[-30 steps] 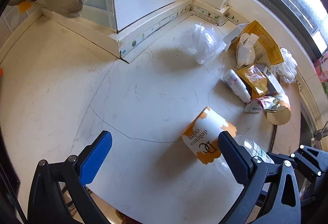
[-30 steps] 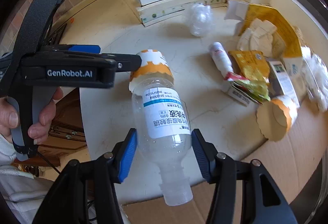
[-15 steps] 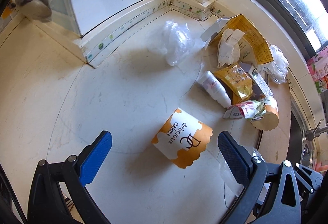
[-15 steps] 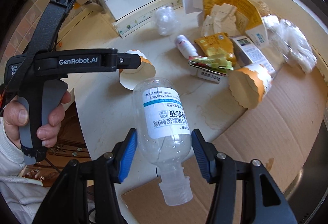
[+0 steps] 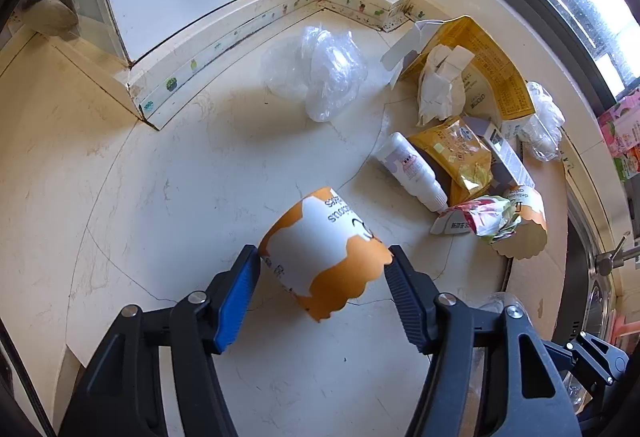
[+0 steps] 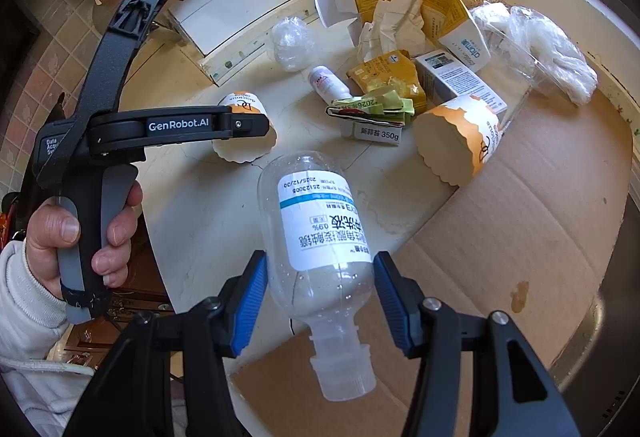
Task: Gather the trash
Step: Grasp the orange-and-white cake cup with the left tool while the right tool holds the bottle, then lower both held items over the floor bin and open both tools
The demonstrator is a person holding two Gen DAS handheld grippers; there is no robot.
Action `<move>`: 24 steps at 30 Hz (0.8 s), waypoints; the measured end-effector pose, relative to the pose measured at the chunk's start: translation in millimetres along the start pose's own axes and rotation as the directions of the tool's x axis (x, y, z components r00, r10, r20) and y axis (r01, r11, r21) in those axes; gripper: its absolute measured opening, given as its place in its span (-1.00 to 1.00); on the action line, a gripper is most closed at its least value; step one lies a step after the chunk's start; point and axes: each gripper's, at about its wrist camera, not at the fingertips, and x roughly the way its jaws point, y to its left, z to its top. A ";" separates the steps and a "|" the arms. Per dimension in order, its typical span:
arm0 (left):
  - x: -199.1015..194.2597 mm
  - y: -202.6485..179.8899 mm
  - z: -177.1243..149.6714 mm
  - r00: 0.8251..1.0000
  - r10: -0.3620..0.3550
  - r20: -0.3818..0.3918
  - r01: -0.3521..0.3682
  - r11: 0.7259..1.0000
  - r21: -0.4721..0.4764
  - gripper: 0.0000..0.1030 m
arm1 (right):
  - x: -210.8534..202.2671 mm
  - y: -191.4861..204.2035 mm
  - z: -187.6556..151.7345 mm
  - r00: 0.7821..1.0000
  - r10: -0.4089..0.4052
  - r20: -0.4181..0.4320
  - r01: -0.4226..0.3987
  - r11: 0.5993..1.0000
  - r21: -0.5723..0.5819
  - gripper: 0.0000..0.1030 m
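My left hand-held gripper (image 5: 322, 279) was closing on the orange-and-white paper cup (image 5: 326, 251) – the right hand-held gripper (image 6: 320, 291) gripped the clear plastic bottle (image 6: 320, 237).

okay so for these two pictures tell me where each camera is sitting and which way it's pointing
Left wrist: rides on the left gripper, looking steeply down at the pale stone counter; its jaws are closing around the orange and white paper cake cup.
Right wrist: rides on the right gripper, angled down over the counter edge and brown cardboard sheet, its pads clamping the clear plastic bottle; the person's left hand shows.
Shared: cake cup, crumpled clear plastic bag, white squeeze bottle.
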 end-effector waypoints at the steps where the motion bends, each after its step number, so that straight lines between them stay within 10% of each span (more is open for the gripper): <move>1: -1.2 -0.2 -1.2 1.000 -0.003 0.002 0.003 1.000 0.004 0.13 | -0.6 0.1 -0.9 1.000 0.002 0.003 -0.002 1.000 0.006 0.05; 24: -160.0 32.3 -101.6 0.991 -0.085 0.108 0.061 0.977 0.206 0.09 | -66.9 90.9 -60.4 0.988 -0.008 0.152 -0.003 0.998 0.069 0.05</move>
